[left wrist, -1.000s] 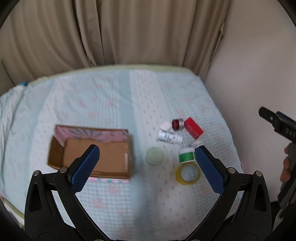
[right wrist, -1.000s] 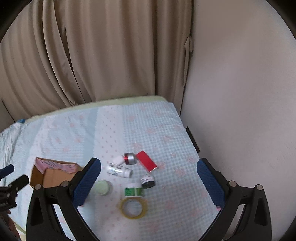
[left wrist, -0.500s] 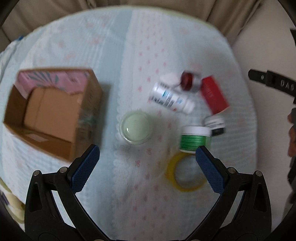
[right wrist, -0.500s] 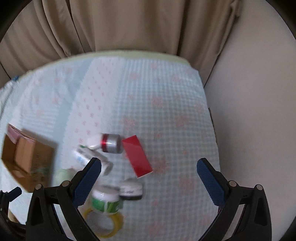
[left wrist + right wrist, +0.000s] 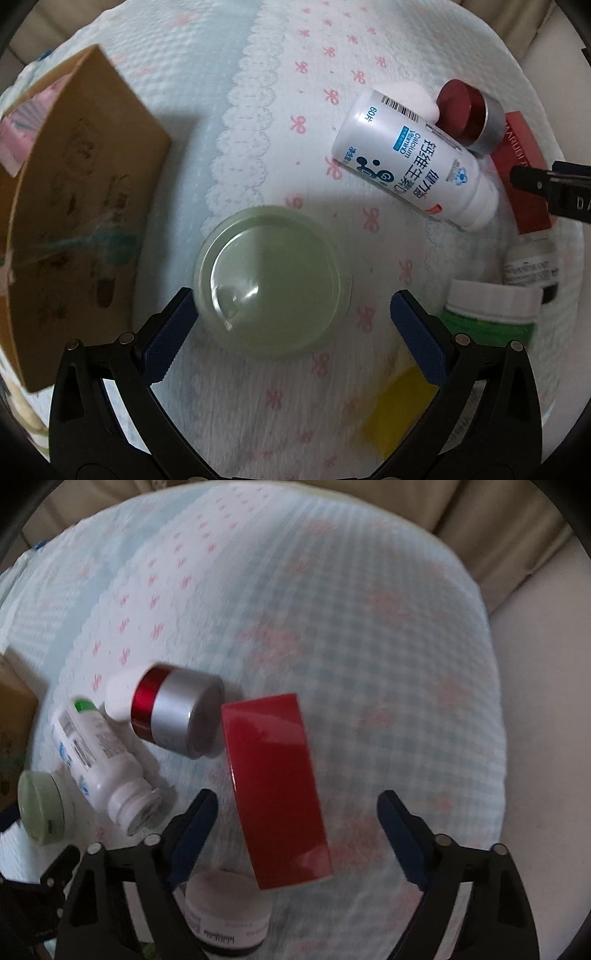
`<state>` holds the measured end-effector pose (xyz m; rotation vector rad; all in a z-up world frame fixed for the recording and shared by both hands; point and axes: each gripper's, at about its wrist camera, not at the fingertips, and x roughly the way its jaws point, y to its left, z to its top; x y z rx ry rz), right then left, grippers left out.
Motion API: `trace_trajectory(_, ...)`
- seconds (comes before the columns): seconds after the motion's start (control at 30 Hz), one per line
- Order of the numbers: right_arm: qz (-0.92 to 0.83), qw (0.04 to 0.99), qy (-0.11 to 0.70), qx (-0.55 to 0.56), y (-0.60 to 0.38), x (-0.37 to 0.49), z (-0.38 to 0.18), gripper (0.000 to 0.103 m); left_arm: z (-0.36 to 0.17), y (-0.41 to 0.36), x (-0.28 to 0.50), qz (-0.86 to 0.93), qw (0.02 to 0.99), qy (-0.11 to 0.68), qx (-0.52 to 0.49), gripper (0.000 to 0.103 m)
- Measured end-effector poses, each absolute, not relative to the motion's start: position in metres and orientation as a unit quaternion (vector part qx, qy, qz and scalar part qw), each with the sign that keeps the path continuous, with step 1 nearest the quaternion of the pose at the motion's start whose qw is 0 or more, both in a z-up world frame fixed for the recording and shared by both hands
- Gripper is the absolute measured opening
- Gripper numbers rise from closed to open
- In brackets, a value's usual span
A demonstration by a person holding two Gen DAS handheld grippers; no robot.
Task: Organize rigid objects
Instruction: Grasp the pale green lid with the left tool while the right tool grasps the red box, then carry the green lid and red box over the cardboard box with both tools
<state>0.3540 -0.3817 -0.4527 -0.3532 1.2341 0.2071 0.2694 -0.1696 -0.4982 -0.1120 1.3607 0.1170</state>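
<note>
A pale green round jar (image 5: 273, 280) stands on the bedspread between the fingers of my left gripper (image 5: 291, 317). That gripper is open, and its right pad stays clear of the jar. My right gripper (image 5: 297, 812) straddles a red box (image 5: 273, 782) lying flat. Its jaws are closing and the pads do not touch the box. A white vitamin bottle (image 5: 413, 158) lies on its side beside a red-and-silver jar (image 5: 469, 114). A brown cardboard box (image 5: 74, 206) sits to the left.
A green-labelled jar (image 5: 491, 310), a yellow tape roll (image 5: 399, 417) and a small white jar with a black label (image 5: 225, 912) crowd the near right. The light blue bedspread (image 5: 369, 627) ends at a beige wall on the right, with curtains behind.
Both grippers have dropped close to the bed. The left one now frames the green jar, the right one the red box. The right jaws have narrowed.
</note>
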Motion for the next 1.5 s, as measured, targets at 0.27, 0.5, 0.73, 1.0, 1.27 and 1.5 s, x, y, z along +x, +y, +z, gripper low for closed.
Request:
trace_trajectory(0.27,0.135,0.783,0.584,-0.166,-0.381,0.374,-0.468,0.041,-0.509,-0.157,0.282,0.068,0.764,0.640,-0.057,0.069)
trace_trajectory(0.5,0.139,0.781,0.588,-0.160,-0.379,0.380,-0.466,0.040,-0.507,-0.137,0.280,0.043,0.755,0.646,-0.103,0.068)
trace_trajectory(0.73,0.116,0.801,0.579,-0.100,-0.393,0.374,-0.453,0.039,-0.488,-0.147,0.274,0.015,0.779,0.621,-0.084,0.068)
trace_trajectory(1.0,0.095,0.833,0.544,-0.028,-0.412,0.345,-0.395,0.039,-0.430,-0.156,0.266,-0.013,0.815,0.575,-0.072,0.068)
trace_trajectory(1.27,0.070,0.860,0.506,0.019,-0.400,0.252,-0.300,0.039,-0.324,-0.147,0.231,-0.034,0.851,0.519,-0.074,0.068)
trace_trajectory(1.5,0.073,0.876,0.475,0.048,-0.371,0.200,-0.227,0.039,-0.236,-0.106,0.214,-0.032,0.870,0.487,-0.067,0.068)
